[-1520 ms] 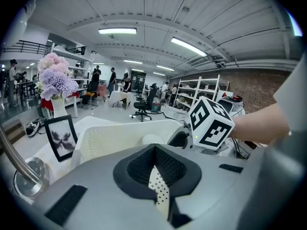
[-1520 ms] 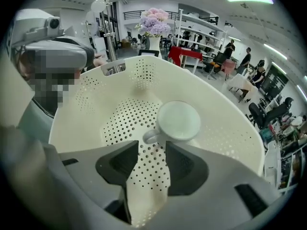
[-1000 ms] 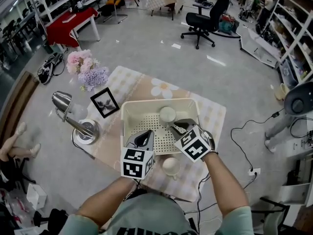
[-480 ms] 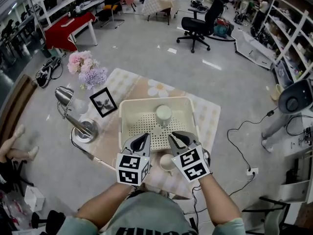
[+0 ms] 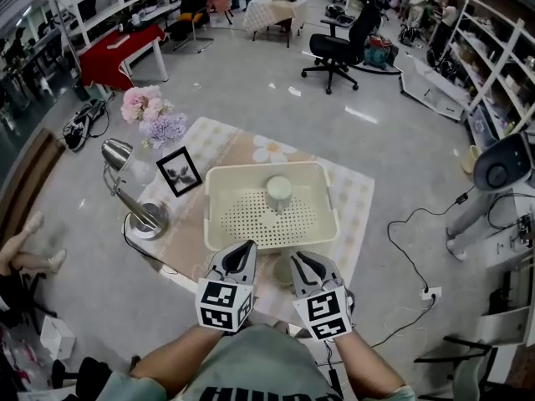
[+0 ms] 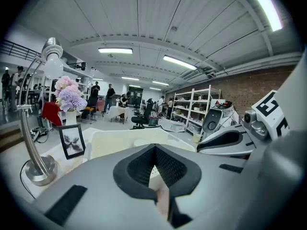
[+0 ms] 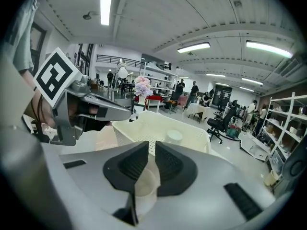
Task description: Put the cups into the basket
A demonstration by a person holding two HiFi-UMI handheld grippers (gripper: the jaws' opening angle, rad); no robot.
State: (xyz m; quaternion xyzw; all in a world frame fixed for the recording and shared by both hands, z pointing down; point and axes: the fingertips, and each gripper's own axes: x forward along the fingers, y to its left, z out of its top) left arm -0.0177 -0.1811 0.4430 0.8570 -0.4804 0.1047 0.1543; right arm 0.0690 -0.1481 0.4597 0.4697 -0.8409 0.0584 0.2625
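While the first cup [image 5: 278, 192] stands inside the cream basket [image 5: 216, 211], close to its 12 o'clock wall, the second cup [image 5: 282, 267] sits outside on the counter [image 5: 351, 199], just past the basket's 6 o'clock wall. Apart from that one cup, the basket's perforated floor is bare.

The right gripper [image 5: 298, 260] has its jaws drawn nearly together on the second cup's rim, and the right gripper view shows the pale wall [image 7: 144, 188] pinched in the narrow slot between them. The left gripper [image 5: 245, 251], at 9 o'clock of that cup, has its jaws together at the tips with nothing in them.

Both grippers hang over the counter's 6 o'clock edge, where only a thin strip of checked cloth lies between the basket and the drop. A desk lamp [image 5: 134, 199], a picture frame [image 5: 179, 171] and a vase of flowers [image 5: 152, 117] crowd the 9 to 10 o'clock side; the 3 o'clock side lies open.

From the head view the second cup is mostly covered by the right gripper, and no view shows whether it has a handle.
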